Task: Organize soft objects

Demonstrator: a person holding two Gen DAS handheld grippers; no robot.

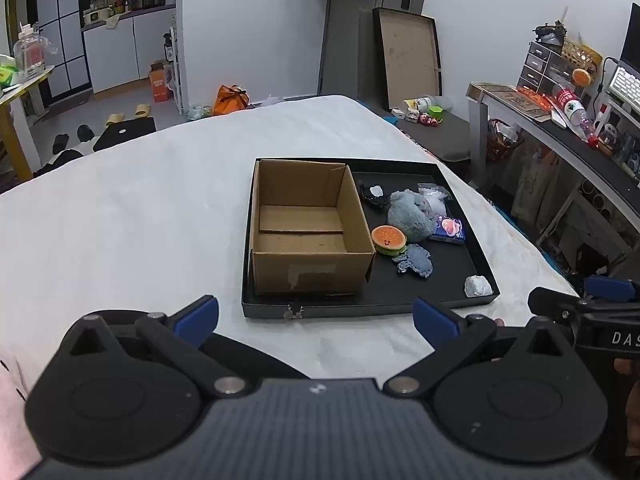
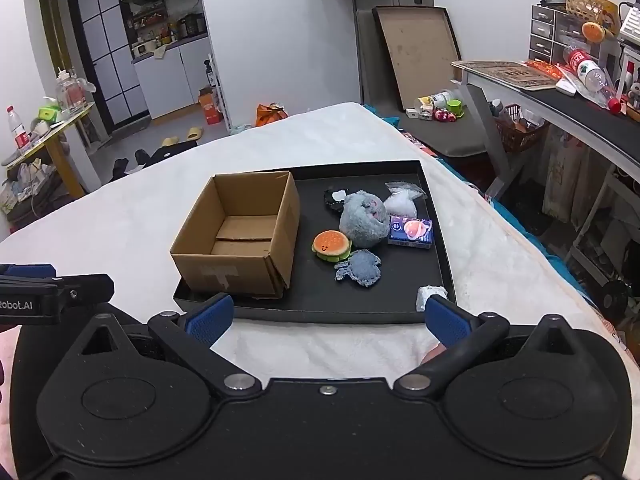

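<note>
I am holding my left gripper point(image 1: 316, 318) and right gripper point(image 2: 328, 316) spread wide, empty, short of the black tray point(image 2: 400, 308). Ahead, the grey plush point(image 2: 364, 220) is half-hiding a dark trinket point(image 2: 334, 198); my right fingertip point(image 2: 448, 320) is covering the white lump point(image 2: 430, 294).

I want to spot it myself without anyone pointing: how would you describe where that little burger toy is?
On the white bed lies a shallow black tray with an open cardboard box on its left side. Just right of that box sits the burger toy, touching the fluffy grey plush behind it. It alone is orange, with a smiling face on its bun.
</note>
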